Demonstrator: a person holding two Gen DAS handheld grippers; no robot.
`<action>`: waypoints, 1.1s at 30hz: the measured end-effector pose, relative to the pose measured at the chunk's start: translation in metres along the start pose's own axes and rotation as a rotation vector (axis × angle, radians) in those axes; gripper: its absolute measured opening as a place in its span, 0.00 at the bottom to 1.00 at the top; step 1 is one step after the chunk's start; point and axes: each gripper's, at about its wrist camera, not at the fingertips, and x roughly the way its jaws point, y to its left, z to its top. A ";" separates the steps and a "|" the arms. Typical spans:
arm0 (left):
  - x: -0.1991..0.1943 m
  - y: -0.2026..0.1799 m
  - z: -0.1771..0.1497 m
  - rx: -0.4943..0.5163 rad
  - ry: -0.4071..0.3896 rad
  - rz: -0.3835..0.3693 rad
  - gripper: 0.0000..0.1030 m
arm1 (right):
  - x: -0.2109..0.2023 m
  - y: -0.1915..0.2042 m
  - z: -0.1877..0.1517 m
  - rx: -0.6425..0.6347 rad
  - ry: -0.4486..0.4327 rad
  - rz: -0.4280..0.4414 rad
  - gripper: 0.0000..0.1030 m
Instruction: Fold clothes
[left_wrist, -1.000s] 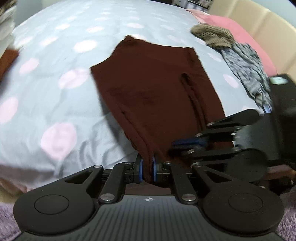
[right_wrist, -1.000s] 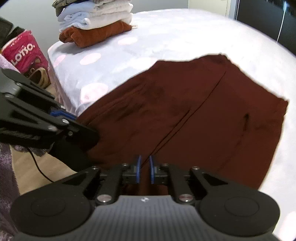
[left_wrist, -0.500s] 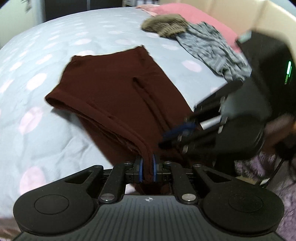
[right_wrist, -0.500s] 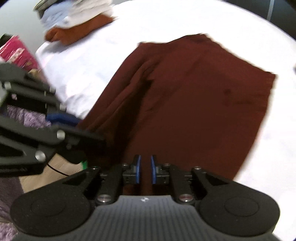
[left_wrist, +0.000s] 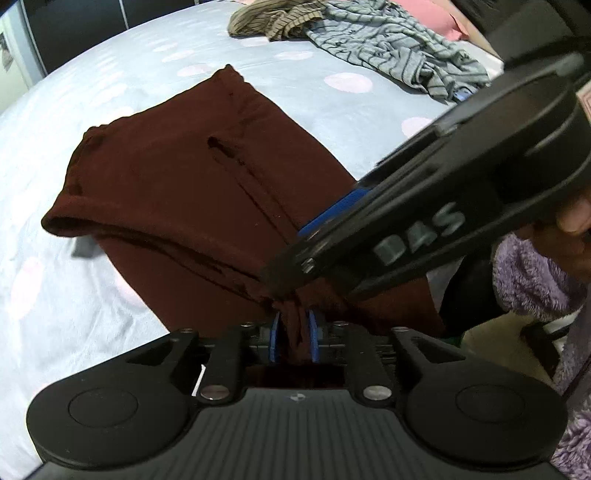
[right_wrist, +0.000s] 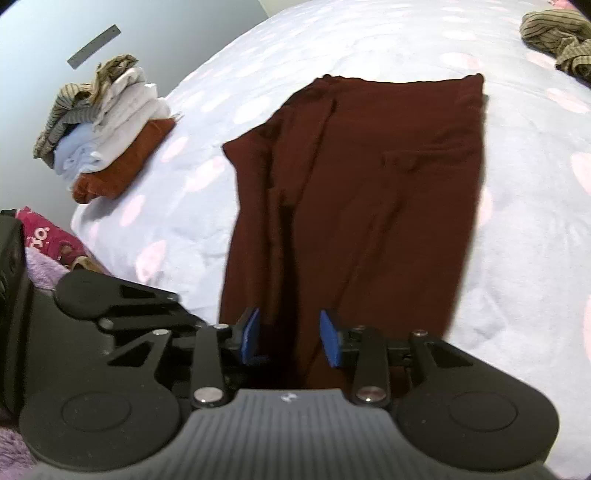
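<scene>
Slipping is the main risk: the left hand-held gripper (left_wrist: 293, 334) has a bunched near end of the maroon trousers (left_wrist: 192, 184) between its blue pads, but its jaws have just been easing apart, so the cloth could drop out and the doubled legs could slide askew. The right hand-held gripper (right_wrist: 290, 338) has just been opening too; its pads stand clearly apart with the cloth lying loose between them, gripping nothing, so that side is already free to sag or wrinkle. Crowding is a second worry, since in the left view the right tool crosses just above the pinched hem and could snag it. The trousers lie on the spotted bed (right_wrist: 406, 40), long axis running from the bottom centre of the right frame toward the upper middle, far end pointing away from the person, near end at the bed's edge.
</scene>
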 end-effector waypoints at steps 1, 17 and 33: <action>0.000 -0.003 0.000 0.012 0.001 0.004 0.16 | 0.003 0.003 0.000 -0.009 0.007 -0.002 0.40; -0.034 0.034 -0.012 -0.126 0.041 -0.114 0.24 | 0.047 0.008 0.004 -0.002 0.116 -0.043 0.16; -0.031 0.189 0.058 -0.387 0.056 -0.006 0.45 | 0.048 0.016 0.005 -0.072 0.130 -0.076 0.16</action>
